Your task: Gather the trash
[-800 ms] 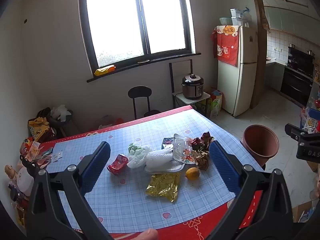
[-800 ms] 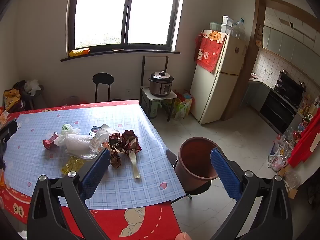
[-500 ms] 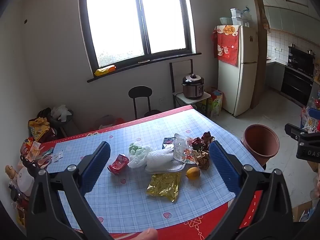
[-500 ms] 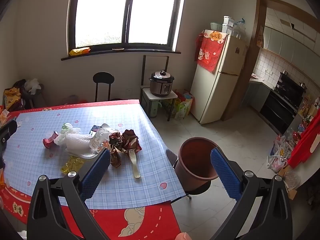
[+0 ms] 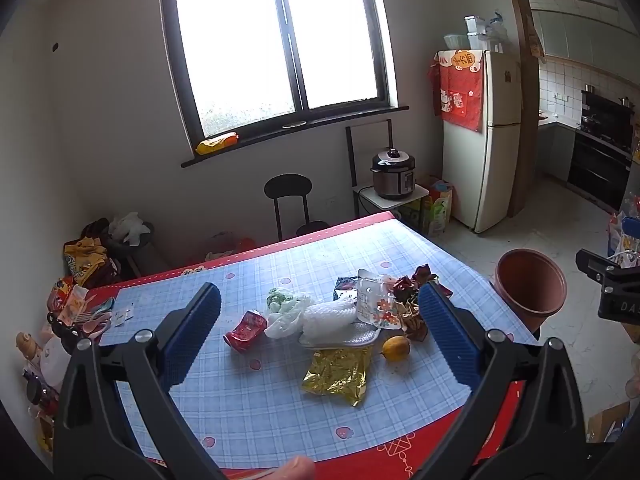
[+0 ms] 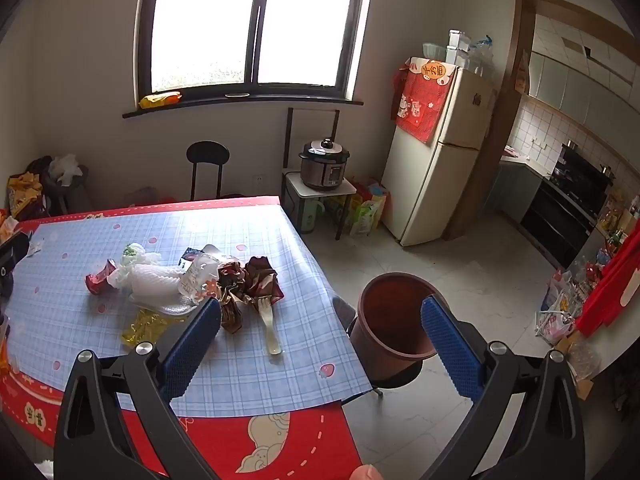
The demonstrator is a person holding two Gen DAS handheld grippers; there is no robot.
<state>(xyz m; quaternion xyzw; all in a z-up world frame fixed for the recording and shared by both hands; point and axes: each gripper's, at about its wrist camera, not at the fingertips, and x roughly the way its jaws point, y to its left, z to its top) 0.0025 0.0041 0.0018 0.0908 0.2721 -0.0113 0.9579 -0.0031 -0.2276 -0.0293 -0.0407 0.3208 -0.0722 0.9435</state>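
A heap of trash lies on the blue checked tablecloth [image 5: 256, 400]: a crushed red can [image 5: 245, 328], a white foam net [image 5: 329, 314], a gold foil bag [image 5: 337, 372], a yellow fruit [image 5: 395, 347], dark red wrappers [image 6: 252, 280] and a plastic fork [image 6: 269, 328]. A brown bin [image 6: 394, 320] stands on a stool off the table's right edge. My left gripper [image 5: 316, 340] is open and empty, held above the near side of the heap. My right gripper [image 6: 320, 344] is open and empty above the table's right edge, next to the bin [image 5: 530, 284].
A black stool [image 5: 289, 200] and a rice cooker [image 5: 393, 174] stand under the window. A fridge [image 6: 436, 152] stands at the right. Bottles and packets [image 5: 68, 320] crowd the table's left end. Bags [image 6: 564, 316] lie on the floor at the right.
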